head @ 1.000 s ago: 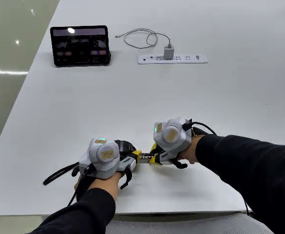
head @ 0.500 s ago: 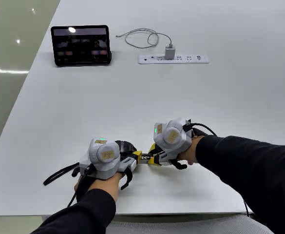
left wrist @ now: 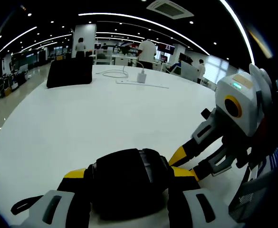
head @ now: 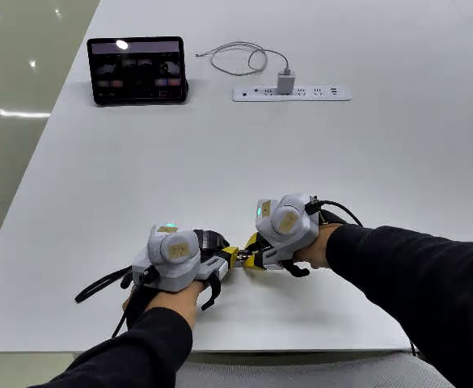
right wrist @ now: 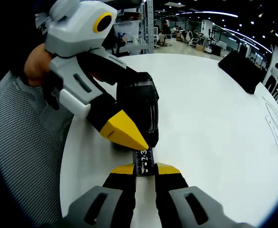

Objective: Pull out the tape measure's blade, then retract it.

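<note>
Your left hand-held gripper (left wrist: 129,175) is clenched on the tape measure (right wrist: 139,105); its 2 yellow-tipped jaws press on either side of the black case. The case sits low at the white counter (head: 220,153), close to the near edge and just ahead of your left hand (head: 162,303); whether it rests on the surface I cannot tell. Your right hand-held gripper (right wrist: 144,169) sits just beside it, jaws pinched tight on the blade (right wrist: 143,156). Only a short stub of blade is out of the case; in the right gripper view its printed marks run straight from the case mouth down between your 2 yellow tips.

From the head view the 2 grippers sit almost nose to nose, left one lower and to the left, right one a touch further from you; both dark sleeves reach in from the bottom of the picture. In the left gripper view the right gripper comes in from the right, angled down toward the front of the case.

Well apart from all this, at the far end of the counter, a tablet (head: 137,70) stands propped with its screen lit. To its right lies a white power strip (head: 293,93) with a charger (head: 285,82) plugged in; a pale cable (head: 236,55) loops behind it.
</note>
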Tool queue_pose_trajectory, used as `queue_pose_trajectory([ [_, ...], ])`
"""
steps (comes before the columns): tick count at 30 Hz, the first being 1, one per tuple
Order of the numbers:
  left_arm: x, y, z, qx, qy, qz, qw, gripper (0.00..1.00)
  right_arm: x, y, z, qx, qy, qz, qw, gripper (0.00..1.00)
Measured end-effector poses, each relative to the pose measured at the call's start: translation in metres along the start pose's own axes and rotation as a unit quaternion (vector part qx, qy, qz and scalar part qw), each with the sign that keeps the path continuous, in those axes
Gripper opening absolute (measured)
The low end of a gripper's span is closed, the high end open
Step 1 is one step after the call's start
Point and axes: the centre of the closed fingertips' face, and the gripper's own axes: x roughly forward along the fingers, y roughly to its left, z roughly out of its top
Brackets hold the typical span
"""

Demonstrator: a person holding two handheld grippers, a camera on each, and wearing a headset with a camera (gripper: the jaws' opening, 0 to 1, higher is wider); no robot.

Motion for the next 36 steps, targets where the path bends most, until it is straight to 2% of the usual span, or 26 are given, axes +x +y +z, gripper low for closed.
queue_pose_trajectory([
  [28,0.001,0.0,-0.002,-0.006,0.007,-0.005,0.9999,0.62,0.012,-0.001,0.011,-0.01,-0.003,0.01,0.9999,0.1],
  [34,0.001,0.0,-0.001,-0.008,0.006,-0.004,0.9999,0.62,0.012,-0.001,0.012,0.004,-0.008,0.007,0.9999,0.11],
  [36,0.001,0.0,-0.001,-0.008,0.005,-0.003,0.9999,0.62,0.012,-0.001,0.012,-0.003,-0.01,0.004,0.9999,0.12],
])
